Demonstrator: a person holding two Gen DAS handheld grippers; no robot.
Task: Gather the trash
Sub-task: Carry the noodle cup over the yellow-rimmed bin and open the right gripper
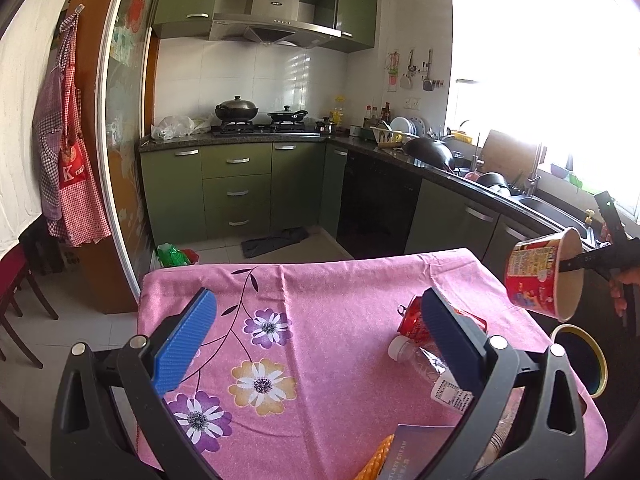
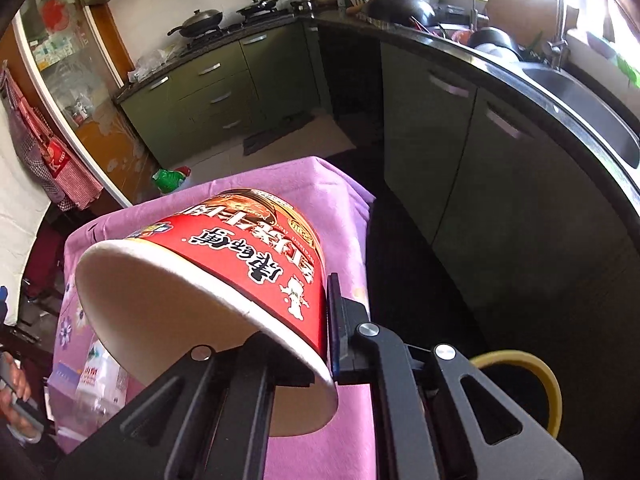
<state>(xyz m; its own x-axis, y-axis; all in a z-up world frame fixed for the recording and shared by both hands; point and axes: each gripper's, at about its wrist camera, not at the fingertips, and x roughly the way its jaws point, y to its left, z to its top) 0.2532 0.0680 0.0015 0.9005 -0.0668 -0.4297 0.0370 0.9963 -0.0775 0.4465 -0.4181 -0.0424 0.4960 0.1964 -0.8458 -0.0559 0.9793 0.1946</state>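
Cup held over the bin, grip only on its rim.

The right claw [image 2: 320, 344] pinches the wall of the cup [image 2: 256, 248] at its mouth, one finger inside and one outside, so the tilted cup could pivot or slip and miss the bin [image 2: 536, 376], which sits below, beside the desk [image 1: 320, 300]. The left claw [image 1: 316, 340] is spread wide and empty above the desk, with the can [image 1: 412, 320] and bottle [image 1: 424, 360] just beside its right finger.

wok [image 1: 237, 109] on stove | apron [image 1: 74, 168] hanging | sink [image 2: 580, 104]
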